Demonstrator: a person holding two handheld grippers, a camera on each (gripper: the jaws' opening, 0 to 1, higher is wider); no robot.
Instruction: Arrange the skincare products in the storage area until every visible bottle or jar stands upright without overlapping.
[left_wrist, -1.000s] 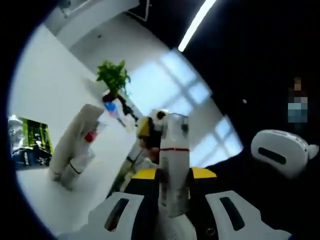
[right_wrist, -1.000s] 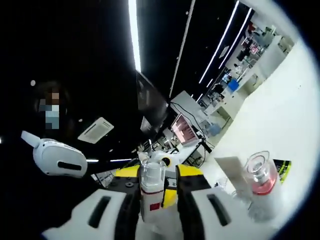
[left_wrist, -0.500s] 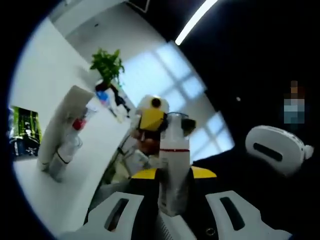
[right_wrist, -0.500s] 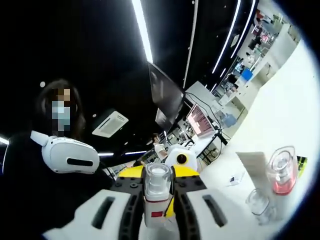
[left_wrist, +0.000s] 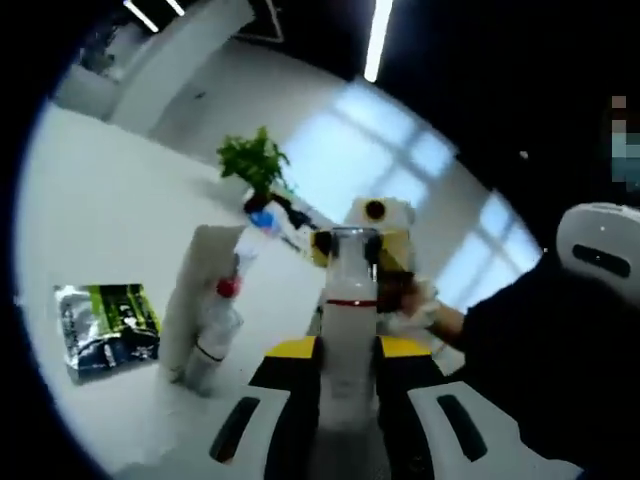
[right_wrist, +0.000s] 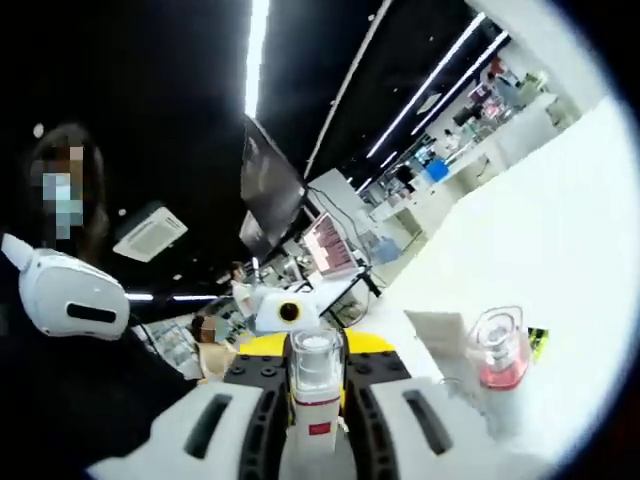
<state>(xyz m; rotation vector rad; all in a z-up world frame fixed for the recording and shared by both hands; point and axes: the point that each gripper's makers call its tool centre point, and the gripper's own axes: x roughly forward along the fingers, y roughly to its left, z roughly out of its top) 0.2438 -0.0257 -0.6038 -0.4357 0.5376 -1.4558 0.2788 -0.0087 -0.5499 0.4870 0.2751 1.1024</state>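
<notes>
Left tool (left_wrist: 345, 370) points forward over the white surface (left_wrist: 110, 210), tilted with the view. Its jaws are clamped on a clear bottle (left_wrist: 348, 330) with a red band, held upright between them, base hidden behind the tool body.

Right tool (right_wrist: 315, 395) is raised and rolled, aimed partly at the ceiling lights. Its jaws grip a small clear bottle (right_wrist: 314, 385) with a red label, cap up; lower end cut off by the frame edge.

Left gripper view: a white tube (left_wrist: 195, 300) stands on the surface left of the left tool, with a red-capped bottle (left_wrist: 218, 325) just beside it, contact unclear. A green packet (left_wrist: 105, 330) lies flat further left. A plant (left_wrist: 255, 165) sits behind.

Right gripper view: a pink-filled jar (right_wrist: 498, 355) stands right of the right tool, its base blurred.

A gloved hand (left_wrist: 415, 305) holds the other tool behind the bottle.
</notes>
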